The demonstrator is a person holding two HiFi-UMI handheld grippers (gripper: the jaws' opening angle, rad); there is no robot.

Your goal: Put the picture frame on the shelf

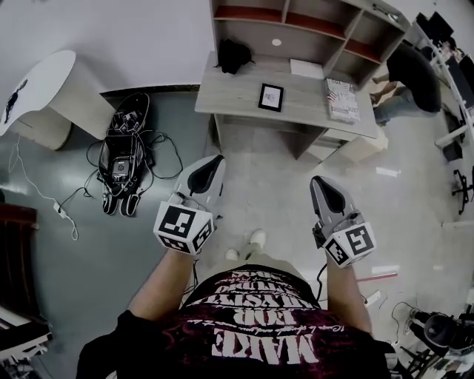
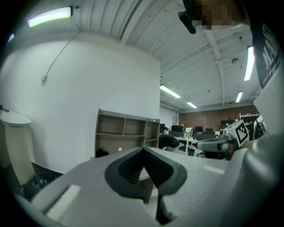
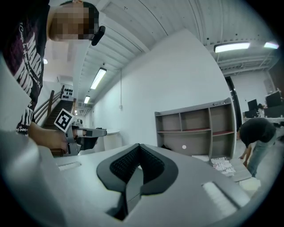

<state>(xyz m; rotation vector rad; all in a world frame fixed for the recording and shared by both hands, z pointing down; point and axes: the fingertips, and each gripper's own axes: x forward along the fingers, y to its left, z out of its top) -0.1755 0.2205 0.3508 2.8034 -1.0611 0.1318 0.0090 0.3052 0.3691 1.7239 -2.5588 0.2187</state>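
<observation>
The picture frame (image 1: 271, 97), black-edged with a white print, lies flat on the grey desk (image 1: 229, 96) under the open shelf unit (image 1: 311, 22). The frame is hidden in both gripper views. My left gripper (image 1: 215, 160) and right gripper (image 1: 318, 182) are held side by side over the floor, well short of the desk, and point toward it. Both are shut with nothing between the jaws. In the left gripper view the left gripper (image 2: 144, 153) faces the shelf unit (image 2: 126, 133). The right gripper (image 3: 138, 148) sees the shelf unit (image 3: 195, 128) off to its right.
On the desk are a black bag (image 1: 233, 55), a white sheet (image 1: 306, 68) and a magazine (image 1: 342, 100). A black device with tangled cables (image 1: 122, 155) lies on the floor at the left, near a round white table (image 1: 44, 89). A person (image 1: 411, 70) bends over right of the desk.
</observation>
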